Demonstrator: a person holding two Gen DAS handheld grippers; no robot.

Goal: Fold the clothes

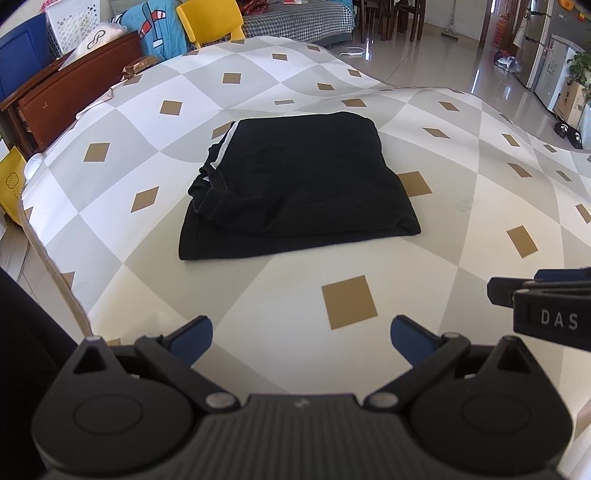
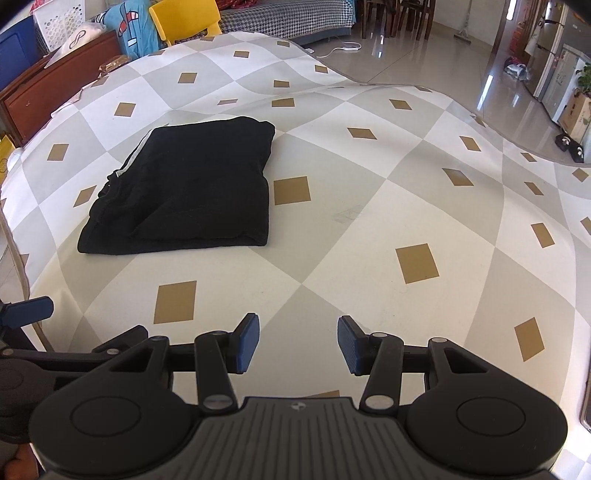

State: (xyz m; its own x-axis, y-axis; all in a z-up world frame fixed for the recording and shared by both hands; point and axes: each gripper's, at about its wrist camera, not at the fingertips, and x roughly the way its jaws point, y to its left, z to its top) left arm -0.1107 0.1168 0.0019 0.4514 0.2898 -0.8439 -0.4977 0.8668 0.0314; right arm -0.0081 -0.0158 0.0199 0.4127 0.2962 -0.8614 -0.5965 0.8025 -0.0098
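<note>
Both the left gripper (image 1: 301, 341) and right gripper (image 2: 298, 343) are hovering with jaws released, near the folded black garment (image 1: 295, 188) lying farther off on the checkered table (image 1: 461, 206).

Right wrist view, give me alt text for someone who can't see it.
A folded black garment lies on a diamond-patterned tablecloth, ahead and left of the open, empty right gripper. A yellow chair stands beyond the table.

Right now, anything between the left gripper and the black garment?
Nothing. In the left wrist view only bare patterned tablecloth lies between the open left gripper and the folded black garment. The right wrist view agrees.
</note>
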